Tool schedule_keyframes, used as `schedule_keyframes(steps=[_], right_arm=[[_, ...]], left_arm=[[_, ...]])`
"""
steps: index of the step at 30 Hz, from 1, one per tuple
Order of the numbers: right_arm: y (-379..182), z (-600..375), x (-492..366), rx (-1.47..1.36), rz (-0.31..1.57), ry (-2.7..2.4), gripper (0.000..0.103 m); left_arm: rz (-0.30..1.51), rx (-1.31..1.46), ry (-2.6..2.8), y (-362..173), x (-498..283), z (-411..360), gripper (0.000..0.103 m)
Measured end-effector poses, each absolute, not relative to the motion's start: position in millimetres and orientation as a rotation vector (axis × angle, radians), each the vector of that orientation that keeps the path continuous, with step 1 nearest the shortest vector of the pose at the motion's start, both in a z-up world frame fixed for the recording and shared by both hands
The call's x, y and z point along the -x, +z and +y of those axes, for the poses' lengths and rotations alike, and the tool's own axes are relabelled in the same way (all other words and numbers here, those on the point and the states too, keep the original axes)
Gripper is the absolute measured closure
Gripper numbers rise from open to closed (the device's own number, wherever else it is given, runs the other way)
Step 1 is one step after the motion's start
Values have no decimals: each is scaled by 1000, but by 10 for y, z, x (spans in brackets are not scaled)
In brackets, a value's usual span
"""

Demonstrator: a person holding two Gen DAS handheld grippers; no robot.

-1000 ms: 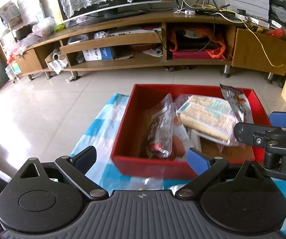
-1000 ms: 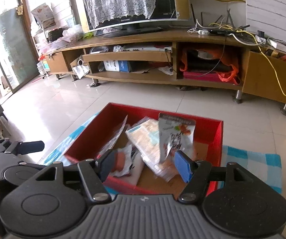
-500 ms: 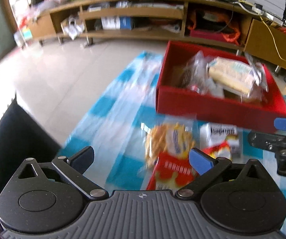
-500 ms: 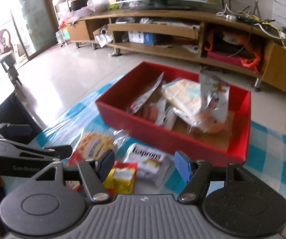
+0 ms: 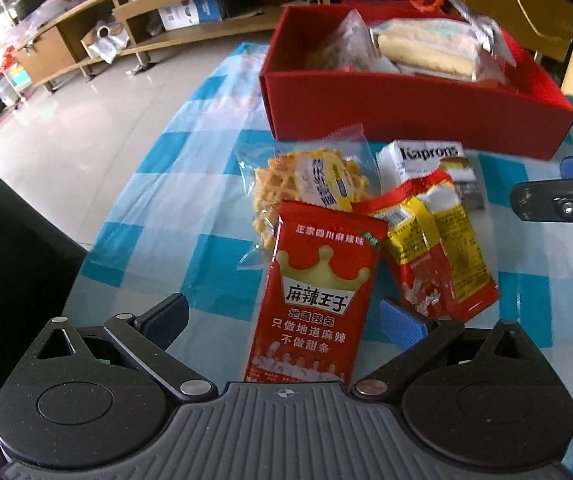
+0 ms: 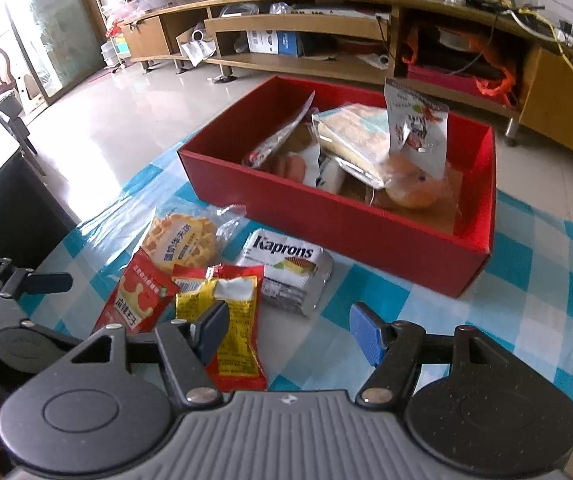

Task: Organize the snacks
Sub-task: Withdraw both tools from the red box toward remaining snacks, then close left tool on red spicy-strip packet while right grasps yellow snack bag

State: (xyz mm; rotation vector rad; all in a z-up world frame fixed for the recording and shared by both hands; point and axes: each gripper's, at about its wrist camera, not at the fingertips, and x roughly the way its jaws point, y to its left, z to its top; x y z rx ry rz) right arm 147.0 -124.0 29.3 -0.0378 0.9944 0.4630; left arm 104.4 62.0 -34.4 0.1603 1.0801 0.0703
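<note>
1. Left gripper (image 5: 284, 322) stands with its jaws spread wide, having just opened a little further; nothing is pinched. The lower end of the red crown packet (image 5: 314, 300) lies between the jaws, clear of both pads.
2. Right gripper (image 6: 288, 332) is partly open and holds nothing; bare checked cloth (image 6: 526, 268) shows between its jaws, and its left pad hangs over the yellow-red packet (image 6: 230, 320).
3. Red crown packet lies flat on the cloth, long axis running away from the left gripper toward the box, printed text upright in the left wrist view, top edge at the far end.
4. Yellow-red packet (image 5: 434, 248) lies just right of it, touching, long axis tilted so that its far end leans left; its crumpled top overlaps the Kaprons pack.
5. Waffle (image 5: 310, 188) in a clear wrapper sits beyond the crown packet, whose top edge overlaps it; its label strip runs diagonally.
6. Kaprons pack (image 6: 286, 272), white and silver, lies right of the waffle, near the box, long axis roughly toward the box.
7. Red box (image 6: 326, 216) stands farther back on the cloth, holding several snacks: a pale wafer pack (image 6: 358, 136) leaning across the middle, a bun (image 6: 414, 192) at the right, and a white pouch (image 6: 418, 128) standing upright above it.
8. Wooden TV shelf (image 6: 286, 28) runs along the far side on a tiled floor.
</note>
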Motion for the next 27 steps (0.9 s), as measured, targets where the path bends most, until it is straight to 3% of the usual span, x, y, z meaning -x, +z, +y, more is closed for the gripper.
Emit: schedule_keyframes(steps=[3, 6, 7, 11, 27], right_arm=[[241, -1248, -1492, 16, 1024, 477, 37], [216, -1202, -1492, 27, 1033, 485, 37], [206, -1177, -1492, 28, 1037, 492, 37], [133, -1040, -1499, 47, 1057, 515, 36], [-232, -538, -1570, 103, 1123, 540, 34]], left_arm=[[1125, -139, 74, -462, -1104, 646, 4], [1148, -76, 59, -487, -1121, 715, 18], [1159, -33, 41, -468, -1116, 760, 30], [1171, 14, 44, -420, -1075, 849, 40], [1158, 70, 57, -345, -1023, 1069, 43]])
